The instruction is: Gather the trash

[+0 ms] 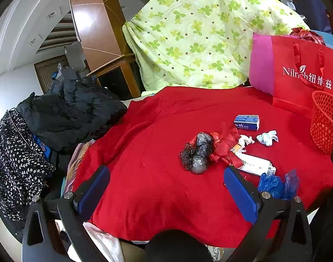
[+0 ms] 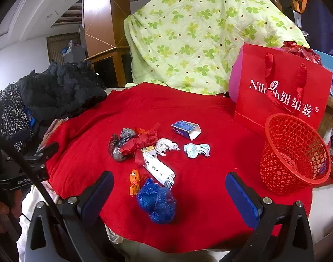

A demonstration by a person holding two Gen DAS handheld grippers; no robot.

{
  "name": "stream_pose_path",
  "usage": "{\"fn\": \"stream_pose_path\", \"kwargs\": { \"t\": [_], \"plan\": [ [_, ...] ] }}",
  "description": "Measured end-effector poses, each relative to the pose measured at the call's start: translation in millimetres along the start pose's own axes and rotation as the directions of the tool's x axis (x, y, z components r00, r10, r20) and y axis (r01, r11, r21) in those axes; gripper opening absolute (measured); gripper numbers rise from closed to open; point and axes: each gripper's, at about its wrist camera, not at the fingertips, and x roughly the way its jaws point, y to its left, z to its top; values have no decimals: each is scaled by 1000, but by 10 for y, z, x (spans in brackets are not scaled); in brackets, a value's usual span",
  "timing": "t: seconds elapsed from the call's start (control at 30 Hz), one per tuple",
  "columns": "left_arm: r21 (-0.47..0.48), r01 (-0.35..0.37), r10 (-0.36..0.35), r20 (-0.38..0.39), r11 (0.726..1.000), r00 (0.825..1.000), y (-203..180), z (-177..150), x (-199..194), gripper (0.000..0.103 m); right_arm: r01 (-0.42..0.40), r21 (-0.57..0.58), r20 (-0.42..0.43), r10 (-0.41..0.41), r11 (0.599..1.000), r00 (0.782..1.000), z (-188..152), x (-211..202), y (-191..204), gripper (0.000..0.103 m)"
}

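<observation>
Trash lies scattered on a red cloth (image 2: 210,207): a black plastic bag wad (image 1: 198,151), a red crumpled wrapper (image 2: 144,140), a blue carton (image 2: 186,129), two tissue wads (image 2: 166,146) (image 2: 195,150), a long white box (image 2: 158,169), an orange wrapper (image 2: 134,182) and a blue plastic bag (image 2: 156,203). A red mesh basket (image 2: 294,152) stands at the right and looks empty. My left gripper (image 1: 166,187) is open in front of the black wad. My right gripper (image 2: 169,193) is open around the blue bag, not touching it.
A red paper shopping bag (image 2: 282,91) stands behind the basket. A green clover-print quilt (image 2: 199,35) is piled at the back. Dark jackets (image 1: 68,109) and a spotted garment (image 1: 16,163) lie at the left. The left gripper's body (image 2: 35,163) shows at the right view's left edge.
</observation>
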Motion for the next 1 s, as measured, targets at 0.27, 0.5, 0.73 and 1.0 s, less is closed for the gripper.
{"fn": "stream_pose_path", "kwargs": {
  "t": [0.27, 0.5, 0.73, 1.0],
  "plan": [
    [12, 1, -1, -10, 1000, 1000, -33, -18, 81, 103, -17, 13, -47, 17, 1000, 999, -49, 125, -6, 103],
    [20, 2, -1, -21, 1000, 1000, -54, -24, 135, 103, -33, 32, -59, 35, 999, 998, -67, 178, -34, 103],
    [23, 10, -9, -34, 1000, 999, -77, -54, 187, 103, -23, 27, -61, 24, 999, 998, -108, 246, -62, 102],
    [16, 19, -18, -72, 1000, 997, -87, -126, 335, 103, -57, 70, -98, 63, 996, 993, -187, 420, -109, 96]
  ]
}}
